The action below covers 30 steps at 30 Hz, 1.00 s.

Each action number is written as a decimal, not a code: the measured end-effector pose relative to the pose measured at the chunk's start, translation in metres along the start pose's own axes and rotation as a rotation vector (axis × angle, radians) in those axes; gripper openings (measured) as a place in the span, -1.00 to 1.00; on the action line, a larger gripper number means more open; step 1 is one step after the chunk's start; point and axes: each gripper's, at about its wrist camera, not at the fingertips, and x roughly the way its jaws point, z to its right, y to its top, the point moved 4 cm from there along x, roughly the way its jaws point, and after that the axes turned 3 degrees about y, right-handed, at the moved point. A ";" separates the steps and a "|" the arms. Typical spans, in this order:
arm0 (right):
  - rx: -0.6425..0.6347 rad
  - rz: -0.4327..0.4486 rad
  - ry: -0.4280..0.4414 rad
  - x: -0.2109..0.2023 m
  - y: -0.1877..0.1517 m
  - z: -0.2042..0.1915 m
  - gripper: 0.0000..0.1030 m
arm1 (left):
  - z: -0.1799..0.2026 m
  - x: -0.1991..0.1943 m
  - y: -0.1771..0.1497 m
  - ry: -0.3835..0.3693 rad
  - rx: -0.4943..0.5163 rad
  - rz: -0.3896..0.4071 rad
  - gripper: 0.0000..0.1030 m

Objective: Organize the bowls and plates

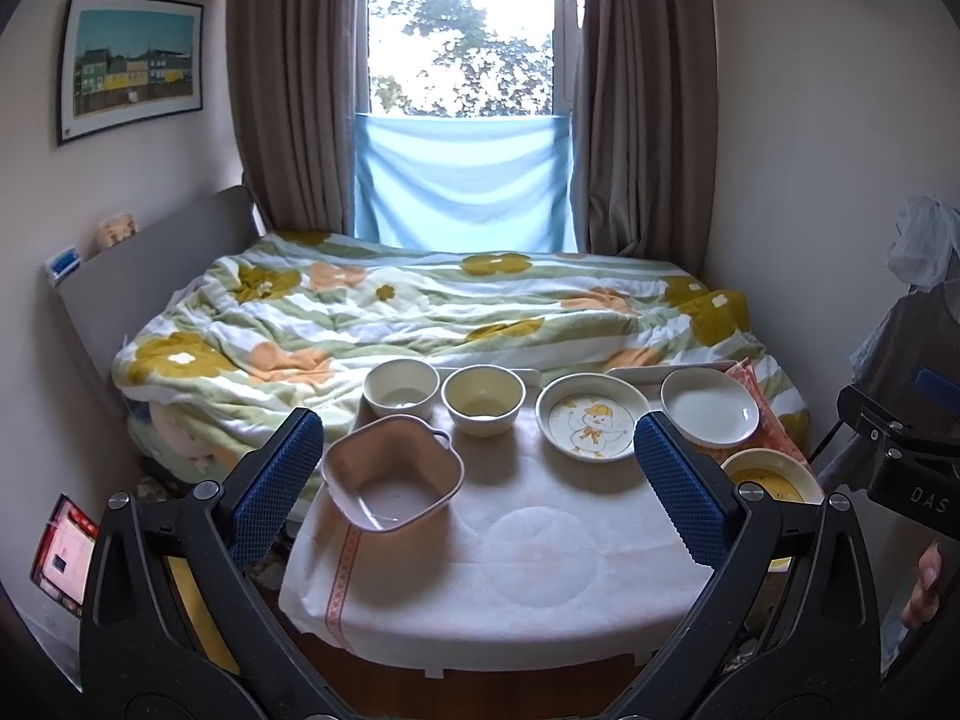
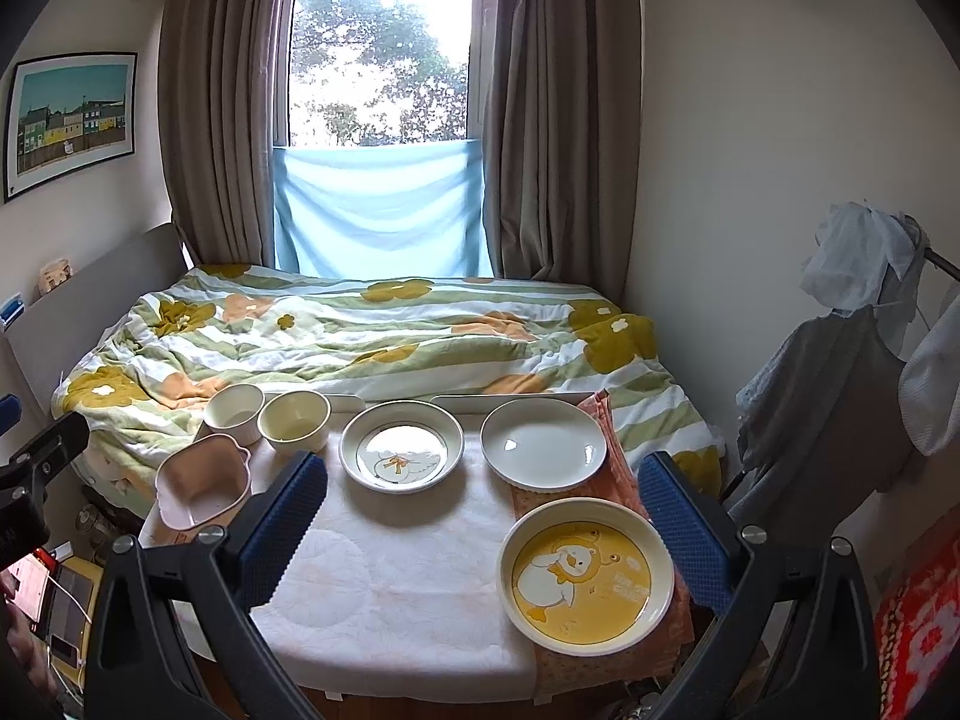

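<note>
Bedroom clutter frames everything: a small cloth-covered worktop (image 1: 540, 540) stands hard against a bed with a flowered quilt (image 1: 420, 312), under a curtained window.

Left wrist view: the left claw (image 1: 480, 480) hangs wide open, empty, above the near half of the worktop. Just inside its left finger sits the pink square bowl (image 1: 393, 477), close to the worktop's left edge. Ahead of the claw stand a white bowl (image 1: 401, 389) and a cream bowl (image 1: 483, 399), side by side. Ahead and toward the right finger lie the duck plate (image 1: 593, 417) and a plain white plate (image 1: 709, 405). I judge the pink bowl the risk: a sideways nudge from the finger could push it off the edge.

Right wrist view: the right claw (image 2: 483, 519) is likewise spread open and holds nothing. The yellow bear plate (image 2: 591, 582) lies just inside its right finger, resting on an orange patterned cloth (image 2: 618, 438) at the worktop's near right corner. The plain white plate also sits on that cloth. Dragging either plate could likely pull the cloth and shift the other. Glazed rims may slip between the pads, and stacking hard could chip them.
</note>
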 end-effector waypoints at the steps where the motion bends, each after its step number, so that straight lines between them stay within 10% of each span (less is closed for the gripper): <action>1: 0.001 0.000 0.001 0.000 0.000 0.000 1.00 | 0.000 0.000 0.000 0.000 0.000 -0.002 0.99; 30: 0.005 0.002 0.008 0.001 0.001 0.003 1.00 | -0.001 -0.003 -0.002 0.011 0.018 0.014 0.99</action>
